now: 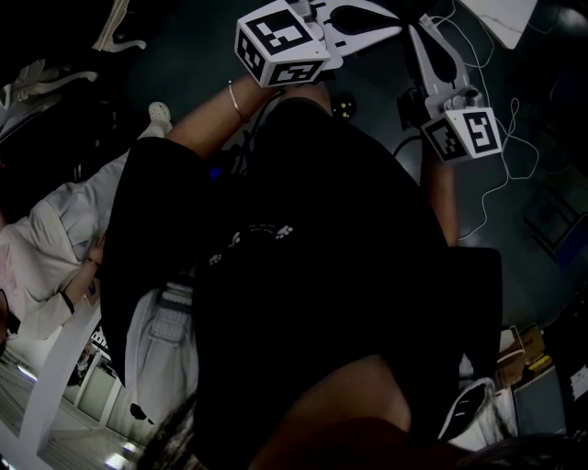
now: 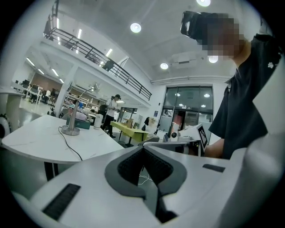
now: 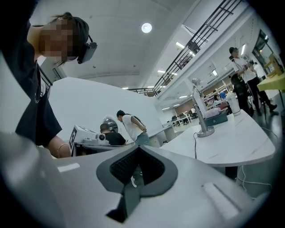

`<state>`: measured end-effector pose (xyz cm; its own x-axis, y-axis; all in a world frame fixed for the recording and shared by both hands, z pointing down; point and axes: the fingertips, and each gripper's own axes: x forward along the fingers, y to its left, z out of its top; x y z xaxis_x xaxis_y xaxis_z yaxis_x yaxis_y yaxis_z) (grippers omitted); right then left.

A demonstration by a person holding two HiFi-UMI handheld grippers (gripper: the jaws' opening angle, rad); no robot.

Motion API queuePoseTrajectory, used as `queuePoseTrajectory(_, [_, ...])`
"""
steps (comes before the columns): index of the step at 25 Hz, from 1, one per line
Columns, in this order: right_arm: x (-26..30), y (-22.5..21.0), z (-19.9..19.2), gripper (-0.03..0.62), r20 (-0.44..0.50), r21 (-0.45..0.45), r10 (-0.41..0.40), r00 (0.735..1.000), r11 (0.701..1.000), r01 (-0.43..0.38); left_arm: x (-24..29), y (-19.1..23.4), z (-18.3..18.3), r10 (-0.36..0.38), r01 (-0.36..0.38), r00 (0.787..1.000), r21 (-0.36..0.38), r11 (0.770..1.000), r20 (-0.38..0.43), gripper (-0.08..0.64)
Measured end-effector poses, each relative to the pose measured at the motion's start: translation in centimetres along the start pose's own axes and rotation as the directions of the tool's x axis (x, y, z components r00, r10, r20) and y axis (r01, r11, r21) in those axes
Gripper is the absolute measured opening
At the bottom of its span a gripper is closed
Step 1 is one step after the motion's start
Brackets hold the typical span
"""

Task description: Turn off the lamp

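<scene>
The lamp [image 2: 75,113] is a silver desk lamp with a round base, standing far off on a white table [image 2: 40,142]. It also shows in the right gripper view as the lamp [image 3: 201,113] on the table [image 3: 236,142]. My left gripper [image 2: 143,149] is shut with nothing between its grey pads, well short of the lamp. My right gripper [image 3: 138,149] is shut and empty too. In the head view both are held out over a dark floor: left gripper [image 1: 367,23], right gripper [image 1: 432,46]. No lamp shows there.
A cable [image 2: 71,144] runs from the lamp base across the table. A teal box [image 3: 216,119] sits beside the lamp. People stand behind, one [image 2: 111,113] near a yellow-green table [image 2: 129,131]. White cables [image 1: 496,174] lie on the floor. A seated person [image 1: 46,248] is at left.
</scene>
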<state>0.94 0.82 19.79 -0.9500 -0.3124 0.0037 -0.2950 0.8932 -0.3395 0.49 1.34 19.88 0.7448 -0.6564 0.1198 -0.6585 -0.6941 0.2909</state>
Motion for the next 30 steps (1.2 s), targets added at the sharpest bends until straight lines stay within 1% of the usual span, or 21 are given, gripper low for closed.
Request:
queuePoseTrajectory(6, [-0.3,0.8,1.1,0.001,0.001,-0.028,0.009,1.0,1.0,-0.009,-0.3,-0.9,1.0,-0.001,0.002,1.0,0.059,0.998,-0.029,0.006])
queuePoseTrajectory(9, [-0.3,1.0,1.6,0.001,0.015,-0.034,0.009,1.0,0.999,-0.008,-0.3,-0.9,1.6,0.022,-0.019,0.999,0.072,0.997,-0.031,0.006])
queuePoseTrajectory(12, [-0.6,0.4,2.1,0.001,0.033,-0.034,-0.004,0.999,0.999,0.005,0.3,-0.9,2.1,0.032,-0.031,0.999,0.07,0.997,-0.011,0.006])
queuePoseTrajectory(17, [-1.5,0.1,3.6,0.0,0.059,-0.046,-0.015,0.998,0.999,0.017,1.2,-1.7,3.5,0.028,-0.031,0.998,0.052,0.998,0.052,0.006])
queuePoseTrajectory(22, [-2.3,0.5,4.5,0.0,0.076,-0.086,-0.039,0.996,0.995,0.046,1.4,-2.5,4.0,0.035,-0.04,0.998,0.09,0.995,0.05,0.006])
queuePoseTrajectory(24, [-2.5,0.5,4.5,0.0,0.076,-0.094,-0.056,0.996,0.994,0.063,1.5,-2.7,4.0,0.027,-0.031,0.999,0.095,0.995,0.044,0.006])
queuePoseTrajectory(27, [-3.0,0.5,4.6,0.0,0.085,-0.097,-0.082,0.993,0.991,0.091,1.9,-3.2,3.9,-0.016,0.01,0.998,0.092,0.996,0.059,0.006])
queuePoseTrajectory(30, [-3.5,0.7,4.8,0.0,0.096,-0.103,-0.103,0.99,0.988,0.112,1.9,-3.6,3.9,-0.046,0.041,0.996,0.074,0.996,0.073,0.006])
